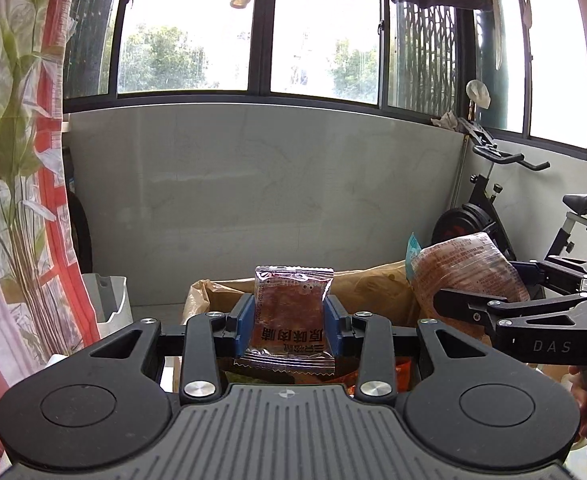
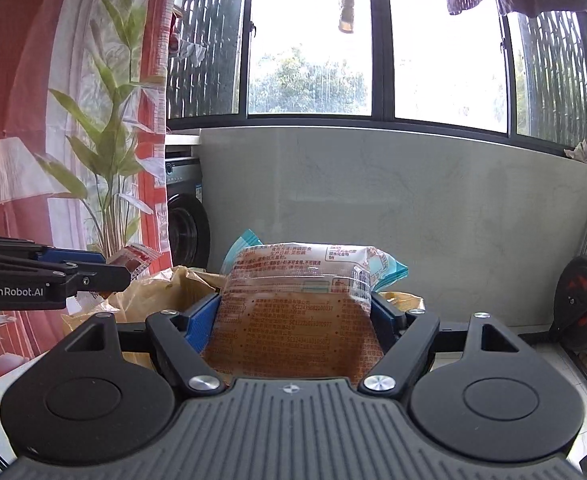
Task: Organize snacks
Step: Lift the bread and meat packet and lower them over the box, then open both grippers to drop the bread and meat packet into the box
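Above the brown paper bag (image 1: 377, 288), both of my tools are loaded. My left gripper (image 1: 291, 320) is clamped on a small red jerky packet (image 1: 292, 312), held upright between the blue pads (image 1: 240, 322), its top seal above the fingertips. My right gripper (image 2: 295, 320) is closed around a larger bread packet (image 2: 299, 304), a puffy clear wrapper with printed text and a teal end; it bulges well past the jaws on the far side. From the left wrist view the bread packet (image 1: 465, 276) hangs just to the right of the jerky packet, near the bag's right side, and the two tools are close but apart.

I judge the step to be dropping these snacks into the bag. To do it well, I would lower one at a time so the tools do not collide over the opening. The bag's mouth looks crumpled and soft, so I would bring each packet down inside the rim before letting go, not release from above. The bread packet is air-filled and light; squeezing harder risks bursting it, so I keep the grip as it is. I cannot see how full the bag is.
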Motion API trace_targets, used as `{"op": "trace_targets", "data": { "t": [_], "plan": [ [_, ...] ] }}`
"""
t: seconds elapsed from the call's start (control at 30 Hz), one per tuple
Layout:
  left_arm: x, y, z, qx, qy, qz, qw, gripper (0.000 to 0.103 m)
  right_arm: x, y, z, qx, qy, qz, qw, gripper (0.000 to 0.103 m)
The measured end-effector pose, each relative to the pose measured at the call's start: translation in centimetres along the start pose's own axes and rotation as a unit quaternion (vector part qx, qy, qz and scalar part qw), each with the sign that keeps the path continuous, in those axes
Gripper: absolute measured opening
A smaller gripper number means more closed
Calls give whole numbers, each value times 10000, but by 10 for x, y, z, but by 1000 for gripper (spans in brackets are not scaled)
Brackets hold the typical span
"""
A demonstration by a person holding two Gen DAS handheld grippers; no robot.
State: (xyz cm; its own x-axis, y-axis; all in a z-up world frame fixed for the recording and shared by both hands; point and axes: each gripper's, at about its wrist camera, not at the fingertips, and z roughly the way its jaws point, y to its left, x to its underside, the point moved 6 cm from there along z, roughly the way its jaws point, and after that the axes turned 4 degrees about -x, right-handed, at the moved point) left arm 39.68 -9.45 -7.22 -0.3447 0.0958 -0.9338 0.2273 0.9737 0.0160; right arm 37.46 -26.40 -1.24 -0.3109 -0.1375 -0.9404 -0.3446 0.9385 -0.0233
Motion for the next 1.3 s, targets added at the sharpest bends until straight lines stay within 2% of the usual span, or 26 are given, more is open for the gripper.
{"op": "trace_targets", "data": {
  "t": [0.13,0.27,0.33,0.4,0.7,0.9,1.13,1.3],
  "plan": [
    [3,0,25,12,236,65,9997,43,6,-9,26,-62,395,137,9991,79],
    [4,3,36,-30,334,100,9994,62,15,-17,39,-75,722,413,9965,82],
    [5,5,35,-31,324,82,9994,66,15,-21,38,-114,751,527,9957,84],
    [5,8,33,-48,344,49,9994,66,14,-23,32,-171,710,564,9957,88],
    [10,32,-22,23,142,-204,9997,66,10,-19,-20,-481,219,370,9979,88],
    [35,57,-70,-167,39,-465,9988,66,28,-16,-62,-723,133,47,9973,88],
    [82,66,-96,-416,141,-767,9961,66,75,-9,-93,-1027,477,-279,9932,88],
    [117,70,-95,-690,406,-979,9920,66,120,-8,-84,-1144,1000,-289,9880,88]
  ]
}}
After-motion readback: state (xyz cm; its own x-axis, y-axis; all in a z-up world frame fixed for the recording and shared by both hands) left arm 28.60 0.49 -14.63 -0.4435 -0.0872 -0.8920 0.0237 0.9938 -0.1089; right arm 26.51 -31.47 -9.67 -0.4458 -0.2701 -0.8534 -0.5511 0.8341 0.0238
